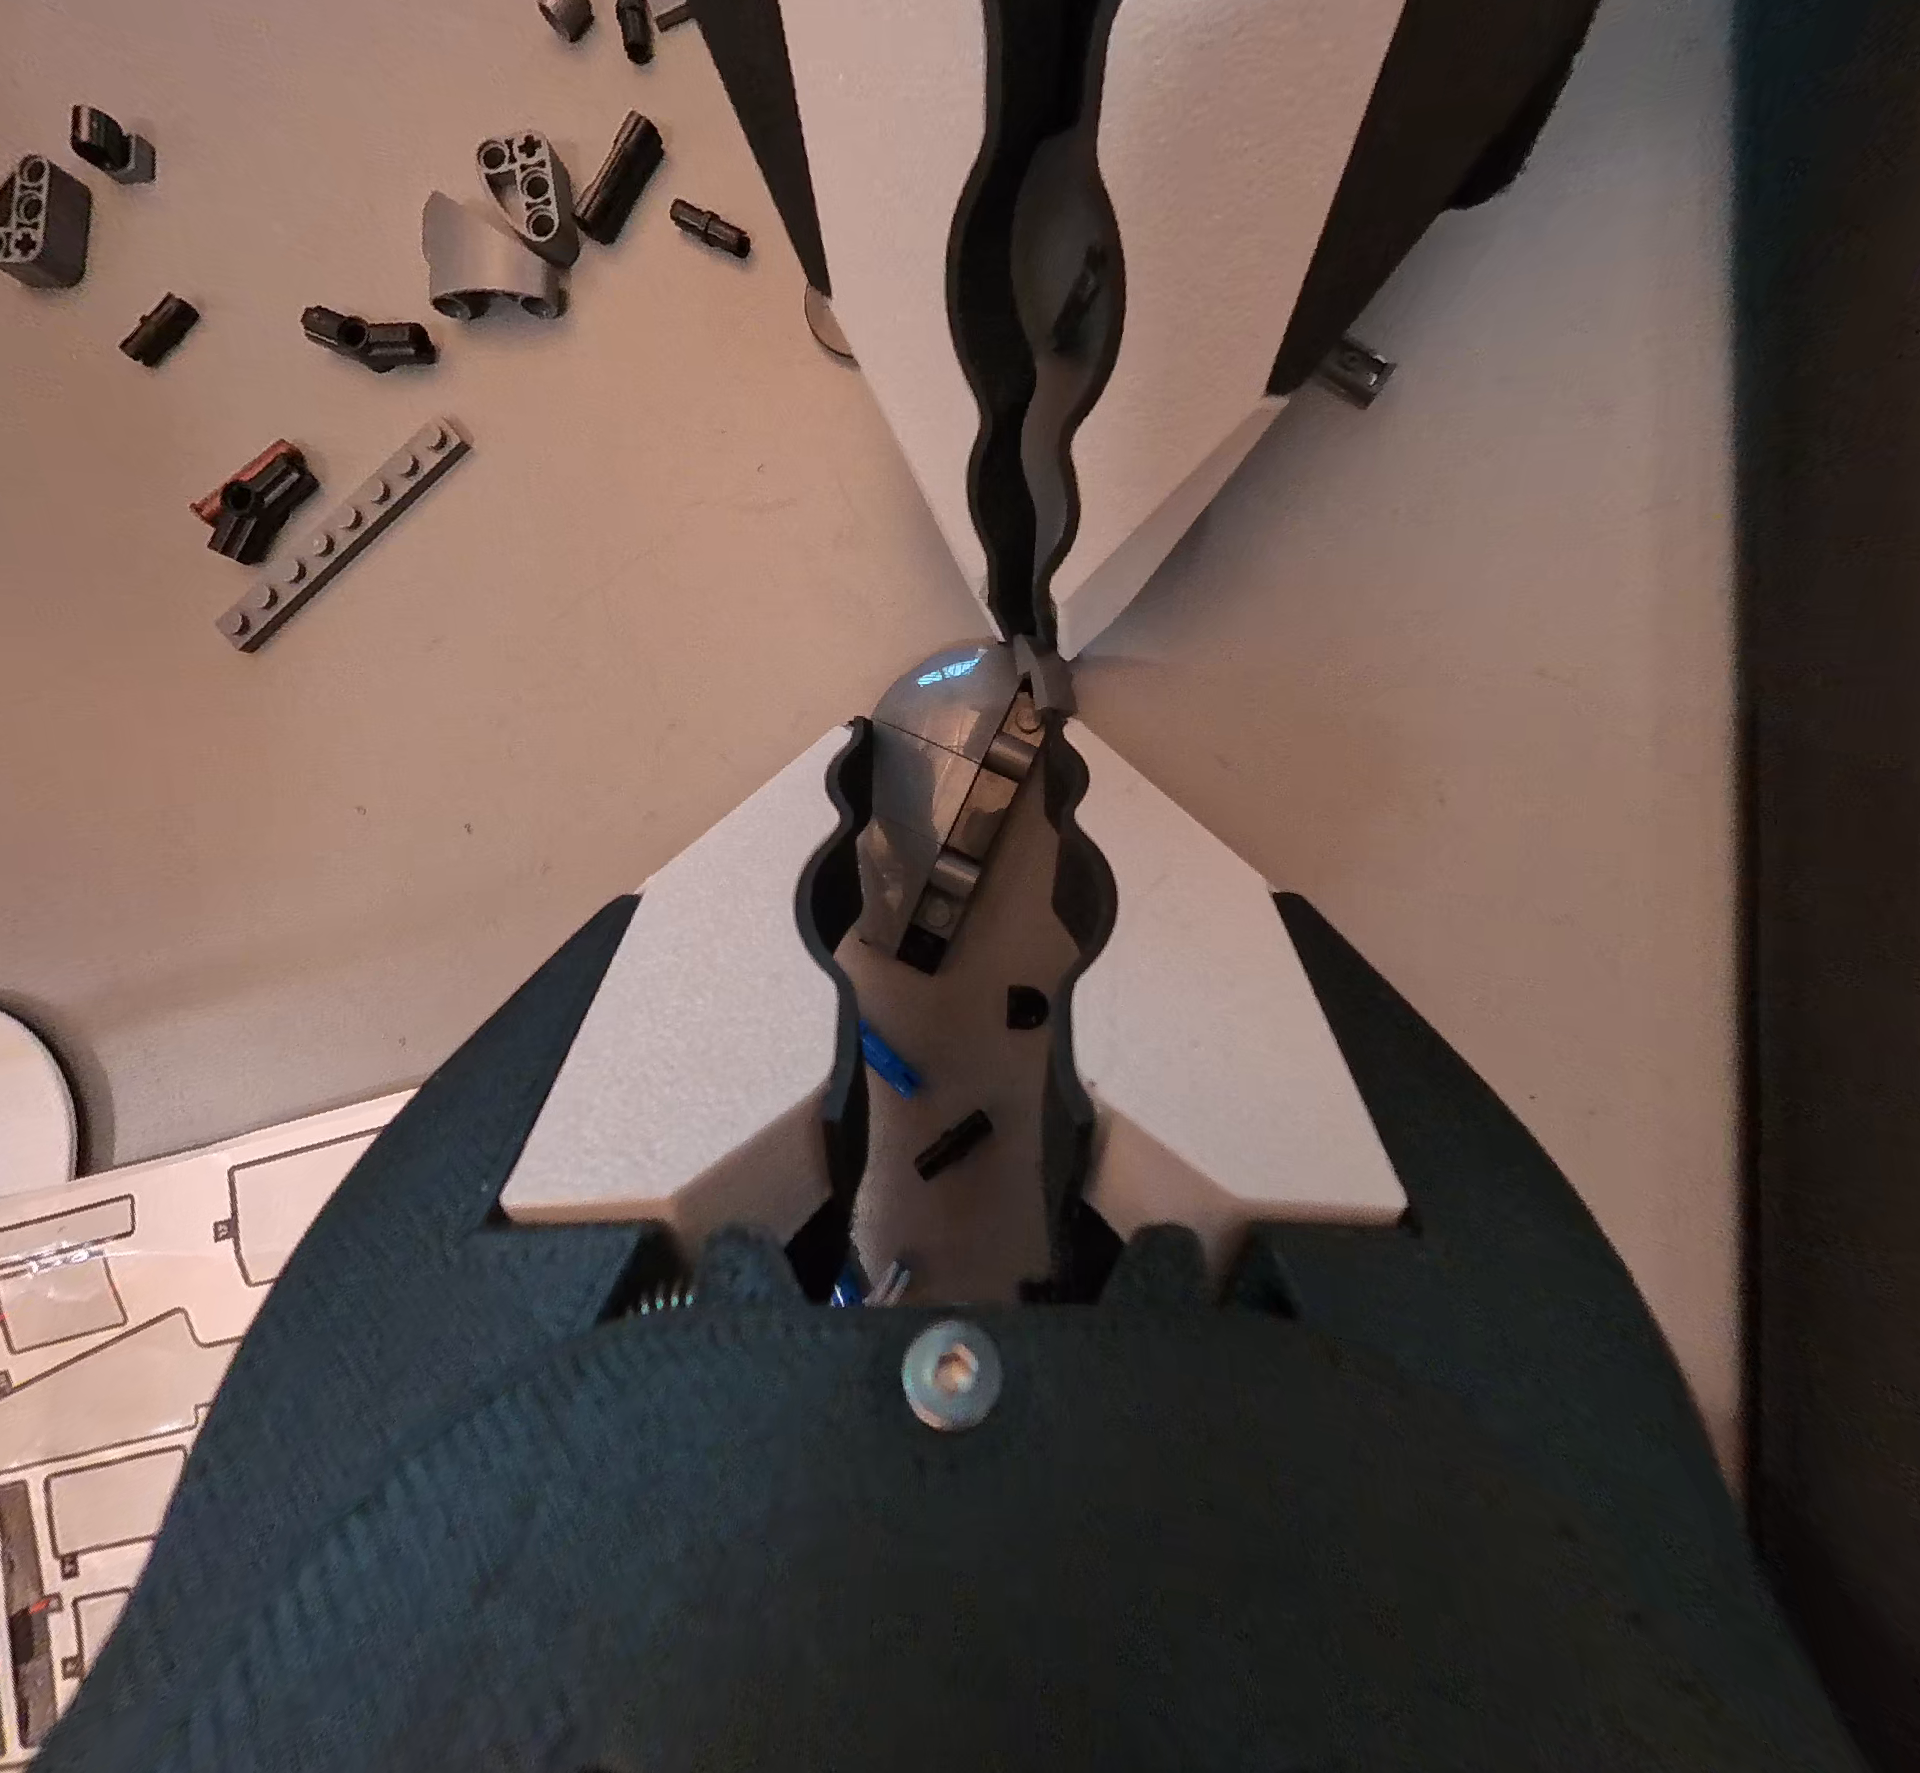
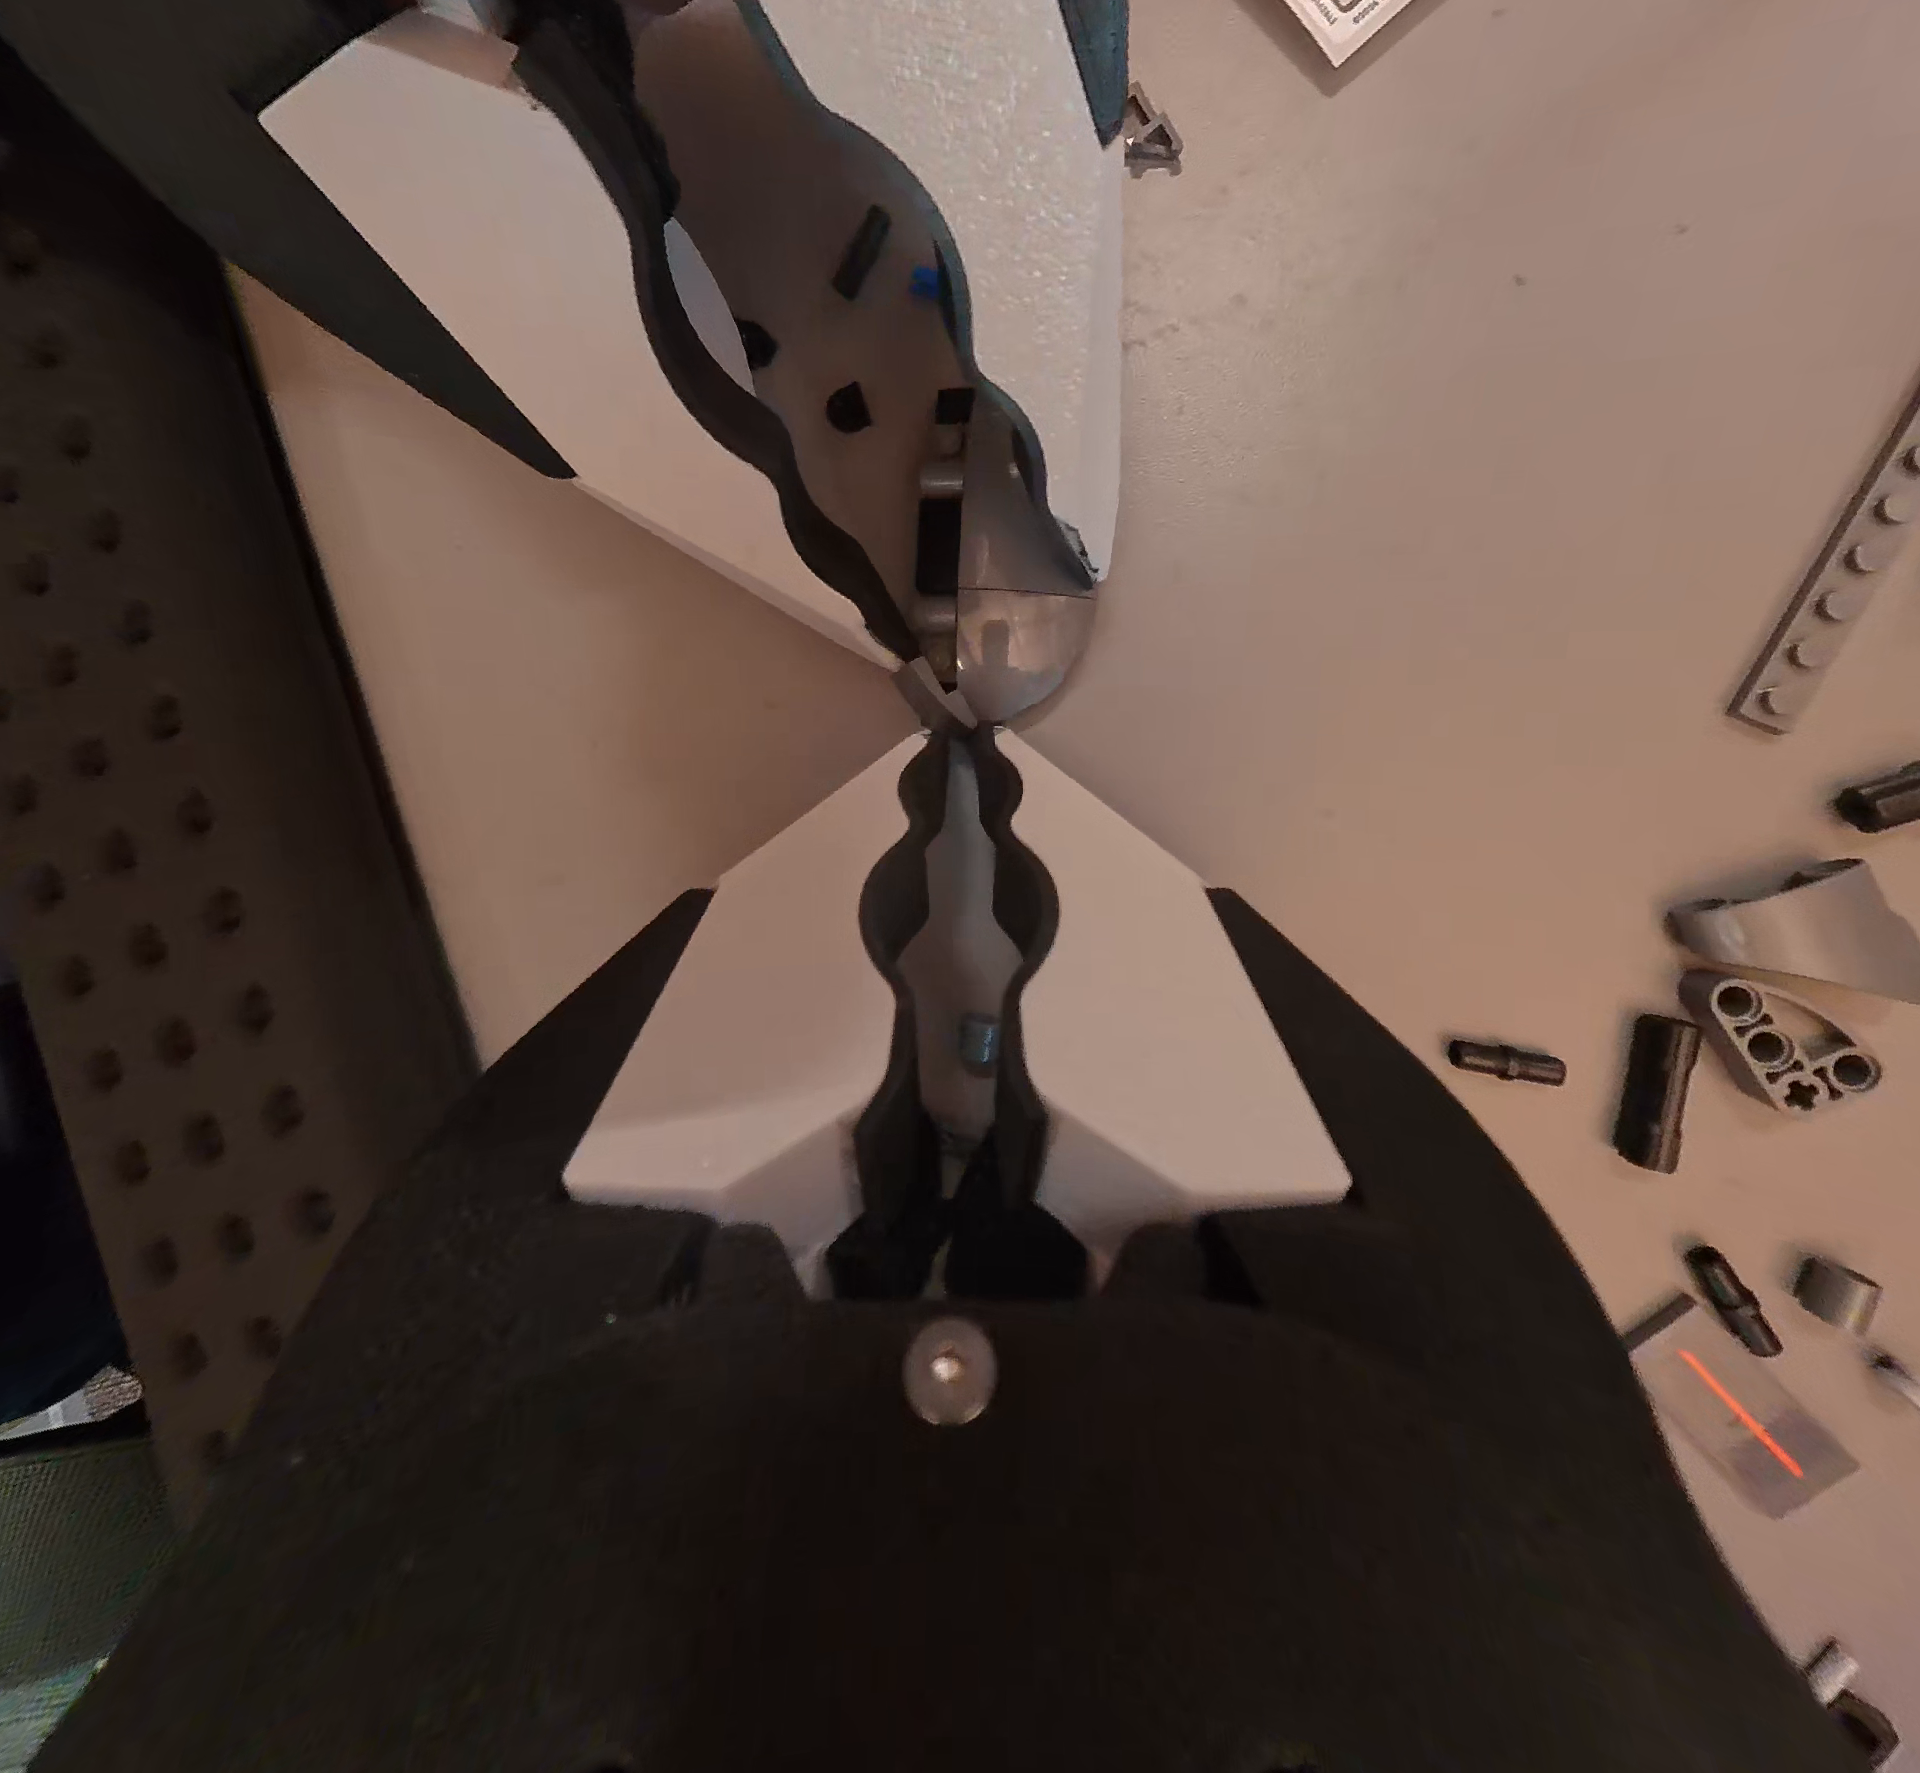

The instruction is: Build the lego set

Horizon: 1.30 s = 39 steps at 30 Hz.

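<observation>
Small grey piece brought tip-to-tip against the held assembly.

The grey assembly [image 1: 940,788] is clamped between the left gripper [image 1: 951,736] fingers, its long axis along them, above the surface [image 1: 623,580]. The small grey piece [image 2: 935,693] is pinched at the right gripper [image 2: 951,736] tips, touching the assembly's near end. A long plate [image 1: 343,534] and loose pins [image 1: 710,227] lie well aside; nothing is seen in the way.

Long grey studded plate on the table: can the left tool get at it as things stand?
Probably not right now. The left tool is shut on the grey assembly, nose to nose with the right tool. The long grey plate itself lies uncovered off to the side.
</observation>
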Motion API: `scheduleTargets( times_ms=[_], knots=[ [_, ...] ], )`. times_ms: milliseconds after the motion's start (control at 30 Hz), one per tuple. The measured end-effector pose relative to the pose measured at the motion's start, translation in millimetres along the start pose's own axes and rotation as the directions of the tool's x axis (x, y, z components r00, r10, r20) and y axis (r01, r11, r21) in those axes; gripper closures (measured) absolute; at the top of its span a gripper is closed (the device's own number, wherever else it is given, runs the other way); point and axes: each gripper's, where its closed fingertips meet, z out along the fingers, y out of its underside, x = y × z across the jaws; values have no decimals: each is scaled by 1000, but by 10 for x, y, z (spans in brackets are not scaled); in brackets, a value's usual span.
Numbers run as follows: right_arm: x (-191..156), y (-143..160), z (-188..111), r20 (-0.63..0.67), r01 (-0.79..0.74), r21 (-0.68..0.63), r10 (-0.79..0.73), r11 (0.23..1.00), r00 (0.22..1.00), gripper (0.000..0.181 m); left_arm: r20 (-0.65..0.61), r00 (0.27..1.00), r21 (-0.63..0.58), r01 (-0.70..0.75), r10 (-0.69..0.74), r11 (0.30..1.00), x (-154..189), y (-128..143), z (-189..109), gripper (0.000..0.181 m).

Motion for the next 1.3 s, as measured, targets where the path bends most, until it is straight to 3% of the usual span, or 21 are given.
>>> scheduleTargets(
  times_ms=[567, 700, 933, 1300],
  knots=[
    [-57, -12, -9, 44, -16, 19, 15, 1000, 999, 181, 22, 1000, -10, -13, 13, 1000, -11, 14, 7, 150],
    [-108, 55, -33, 77, 26, -9, -26, 1000, 997, 164, 50, 999, -9, 15, -14, 1000, -69, 0, 22, 151],
    [-228, 104, -22, 102, 101, -24, -98, 995, 990, 164, 93, 994, -5, 52, -51, 999, -160, -20, 49, 150],
    [-228, 12, 26, 77, 107, 2, -107, 994, 991, 181, 93, 995, -10, 35, -34, 999, -172, 19, 8, 149]
  ],
)
